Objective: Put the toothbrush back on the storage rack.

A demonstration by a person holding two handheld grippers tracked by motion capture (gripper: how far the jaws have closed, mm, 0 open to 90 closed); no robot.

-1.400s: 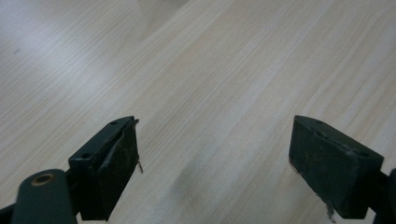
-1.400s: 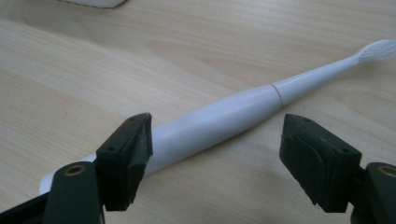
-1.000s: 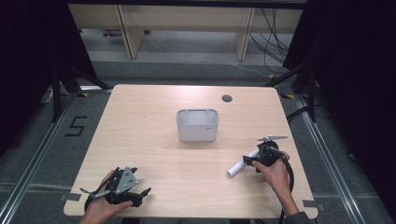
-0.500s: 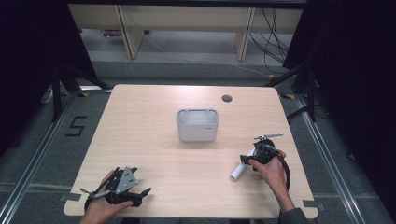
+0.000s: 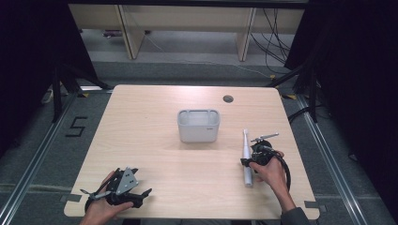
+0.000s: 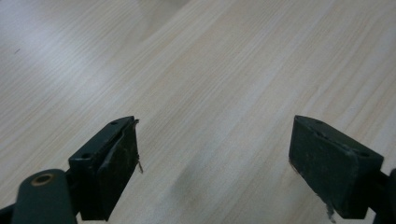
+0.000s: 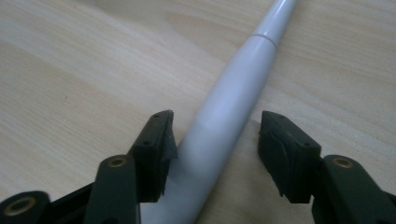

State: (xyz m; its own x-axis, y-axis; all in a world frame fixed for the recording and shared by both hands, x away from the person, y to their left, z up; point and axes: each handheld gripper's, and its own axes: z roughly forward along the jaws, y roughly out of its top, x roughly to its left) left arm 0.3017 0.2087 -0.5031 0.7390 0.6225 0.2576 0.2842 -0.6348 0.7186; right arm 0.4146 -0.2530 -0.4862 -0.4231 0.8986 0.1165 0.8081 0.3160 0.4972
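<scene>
**Toothbrush handle between my jaws, not yet pinched**

Toothbrush handle (image 7: 224, 126) — a smooth white tapered rod, an electric one by the look of it — lies flat on the table (image 5: 155, 140), to the right of the grey bin (image 5: 198, 125) and apart from it. My right gripper (image 7: 212, 144) straddles its thick end. The jaws have just been closing around it; in the right gripper view the left jaw touches or nearly touches the handle, while the right one stands clear with bare wood showing between.

What worries me is the uneven contact. If one pad arrives first, it may shove the round body sideways, and the rod could roll or pivot on the table instead of settling into the grip. The plastic looks slick and the shape tapers, so a pinch that lands off-centre might squeeze it forward out of the jaws — like a wet bar of soap. I am also holding near the heavy end with the long neck sticking out ahead; on lifting, that neck may droop or swing, and it could knock the bin's rim on the way over.

My left gripper (image 6: 212, 154) hangs low over bare wood at the near left corner, jaws wide apart and empty, too far off to steady anything.
</scene>
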